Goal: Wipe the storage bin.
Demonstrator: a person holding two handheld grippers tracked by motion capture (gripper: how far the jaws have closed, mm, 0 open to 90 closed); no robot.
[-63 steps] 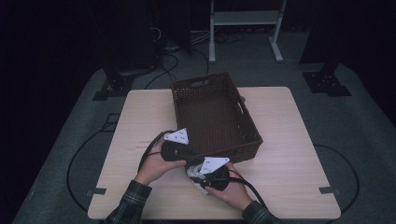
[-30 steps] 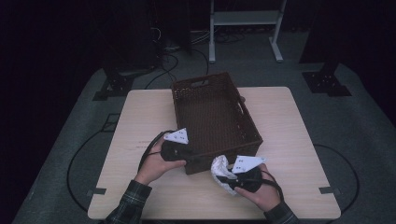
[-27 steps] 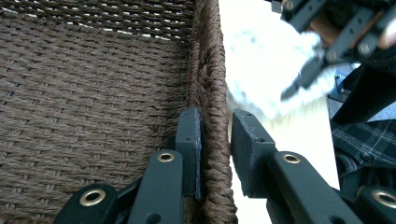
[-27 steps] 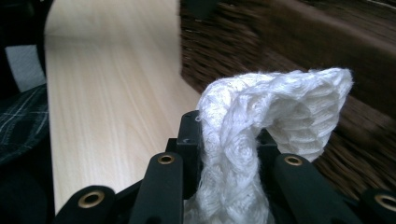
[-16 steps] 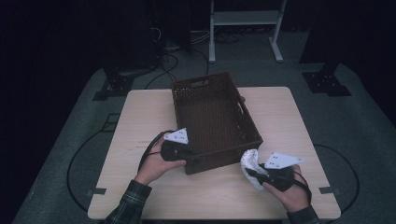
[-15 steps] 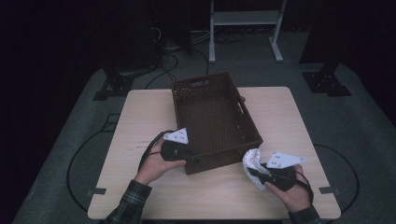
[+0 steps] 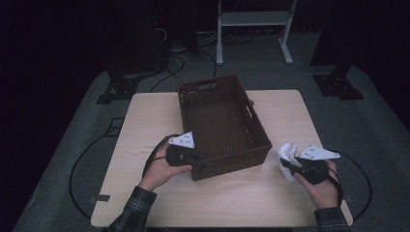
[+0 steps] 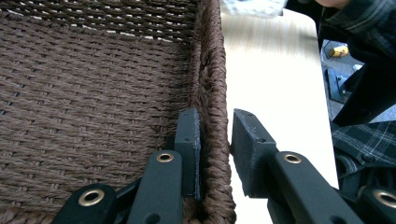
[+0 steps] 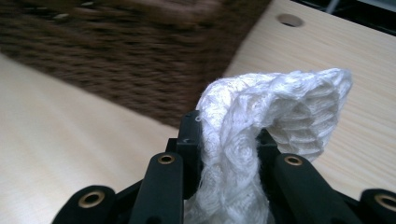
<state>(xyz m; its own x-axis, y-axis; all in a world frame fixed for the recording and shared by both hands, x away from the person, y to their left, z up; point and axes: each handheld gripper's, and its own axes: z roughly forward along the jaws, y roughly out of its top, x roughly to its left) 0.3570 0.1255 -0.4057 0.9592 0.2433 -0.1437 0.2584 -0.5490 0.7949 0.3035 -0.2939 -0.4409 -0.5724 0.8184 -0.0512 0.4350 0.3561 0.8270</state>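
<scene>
You are pinching the near wall of the basket (image 7: pixel 220 123) with your left tool (image 8: pixel 215 140), steadying it on the table (image 7: pixel 145 121); your right tool (image 9: pixel 229 140) is gripping the white cloth (image 9: pixel 266 116) just right of the basket, keeping it ready to go in.

A brown woven basket (image 7: pixel 222 123) sits on the wooden bench (image 7: pixel 145 116), turned at a slight angle. The left gripper (image 7: pixel 196 162) is at the basket's near left corner, its jaws on the rim there. Right of the basket, clear of it, the right gripper (image 7: pixel 287 162) holds a crumpled white cloth (image 7: pixel 288 153) just above the bench. Plaid sleeves (image 7: pixel 133 212) enter from the bottom edge.
</scene>
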